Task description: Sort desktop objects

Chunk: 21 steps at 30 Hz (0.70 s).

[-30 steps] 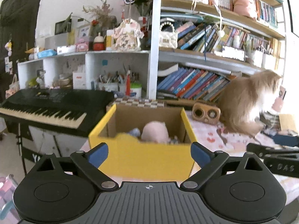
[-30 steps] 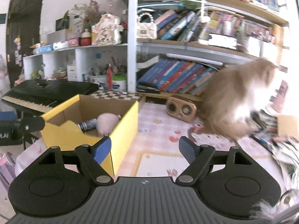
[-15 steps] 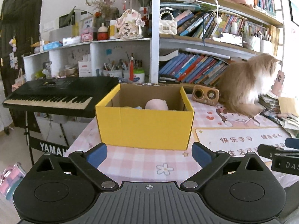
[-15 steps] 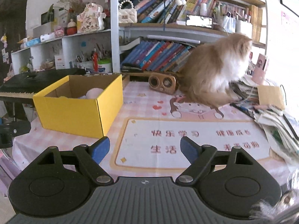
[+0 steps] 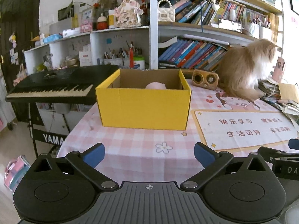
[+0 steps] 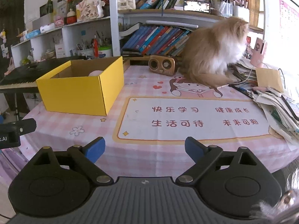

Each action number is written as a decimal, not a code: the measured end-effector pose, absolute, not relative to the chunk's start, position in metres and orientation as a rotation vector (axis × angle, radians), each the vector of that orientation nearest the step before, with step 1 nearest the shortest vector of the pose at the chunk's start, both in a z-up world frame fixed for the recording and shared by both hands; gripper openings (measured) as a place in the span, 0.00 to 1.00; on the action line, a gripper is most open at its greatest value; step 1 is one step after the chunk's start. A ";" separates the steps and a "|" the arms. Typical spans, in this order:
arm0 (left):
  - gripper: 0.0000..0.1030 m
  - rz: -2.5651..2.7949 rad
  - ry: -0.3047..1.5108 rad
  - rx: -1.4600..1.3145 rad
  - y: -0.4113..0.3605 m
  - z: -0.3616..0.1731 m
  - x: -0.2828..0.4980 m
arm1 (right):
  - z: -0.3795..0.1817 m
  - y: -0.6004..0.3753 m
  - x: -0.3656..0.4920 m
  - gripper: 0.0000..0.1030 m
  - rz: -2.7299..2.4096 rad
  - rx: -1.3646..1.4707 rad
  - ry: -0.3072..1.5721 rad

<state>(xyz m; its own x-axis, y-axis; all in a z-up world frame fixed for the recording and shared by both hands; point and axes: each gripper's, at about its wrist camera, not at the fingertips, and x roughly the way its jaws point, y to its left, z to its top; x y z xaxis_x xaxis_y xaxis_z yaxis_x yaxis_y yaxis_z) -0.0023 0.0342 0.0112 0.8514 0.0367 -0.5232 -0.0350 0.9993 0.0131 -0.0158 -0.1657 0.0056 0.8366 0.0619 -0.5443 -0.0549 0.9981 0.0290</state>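
Both the left gripper [image 5: 148,154] and right gripper [image 6: 144,149] are opening, fingers empty; the yellow box [image 5: 143,106] near the desk's [image 5: 130,149] left edge holds a pink, seemingly plush thing [image 5: 156,85].

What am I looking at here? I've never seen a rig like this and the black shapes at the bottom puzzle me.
Those are two hand-held grippers, each with a camera looking along its blue-tipped fingers. One picture comes from the left gripper, the other from the right gripper. Both hold nothing, and their jaws are opening. On the pink checked table stand a yellow box with a pink soft thing inside, a small brown radio, a fluffy cat and a paper pile.
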 end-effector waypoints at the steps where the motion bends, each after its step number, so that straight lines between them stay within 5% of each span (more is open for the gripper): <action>1: 1.00 0.035 0.560 0.001 0.034 0.010 -0.003 | 0.005 -0.166 -0.017 0.90 0.060 0.013 0.579; 21: 1.00 0.023 0.619 0.008 0.026 0.001 -0.003 | 0.004 -0.169 -0.024 0.99 0.048 0.011 0.606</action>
